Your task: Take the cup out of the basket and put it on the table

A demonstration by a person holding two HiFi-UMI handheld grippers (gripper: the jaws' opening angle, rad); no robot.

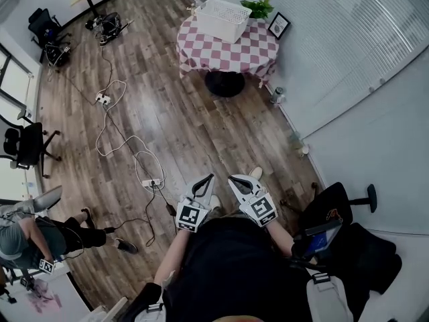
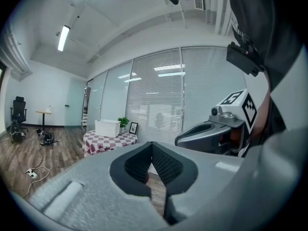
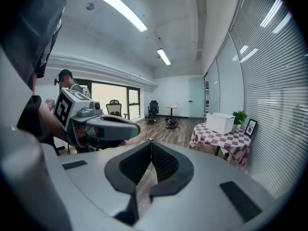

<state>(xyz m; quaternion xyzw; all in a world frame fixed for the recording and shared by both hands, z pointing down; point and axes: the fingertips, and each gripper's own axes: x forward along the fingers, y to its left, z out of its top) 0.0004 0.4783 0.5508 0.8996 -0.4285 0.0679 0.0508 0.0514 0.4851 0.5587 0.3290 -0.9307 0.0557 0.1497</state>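
Room: office with a wood-plank floor (image 1: 174, 119); blinds on the glass wall (image 1: 322, 52) just right of the counter in the head view.
Counter: small round counter (image 1: 201, 54) draped in a red-and-white checked cloth (image 1: 255, 49); stands at the far end of the room, hard by the glass wall.
Basket: white basket (image 1: 222, 19) upright on the counter, toward its far side.
Cup: cannot be made out in any view; the basket is too small in frame to show its inside.
Other items on counter: green plant (image 1: 258, 7) just beside the basket; picture frame (image 1: 279, 25) at the counter's edge nearest the glass wall.
Left gripper: left gripper (image 1: 209, 178) held close to the person's body, well apart from the counter and pointing toward it; jaws clenched tip to tip, nothing between them.
Right gripper: right gripper (image 1: 232, 179) just beside the left, likewise well apart from the counter; jaws clenched, nothing between them.
Floor clutter: white cables (image 1: 117, 136) and a power strip (image 1: 102, 99), left of the counter in the head view.
Bystander: seated person (image 1: 27, 237), well apart from the counter, at the head view's lower left.
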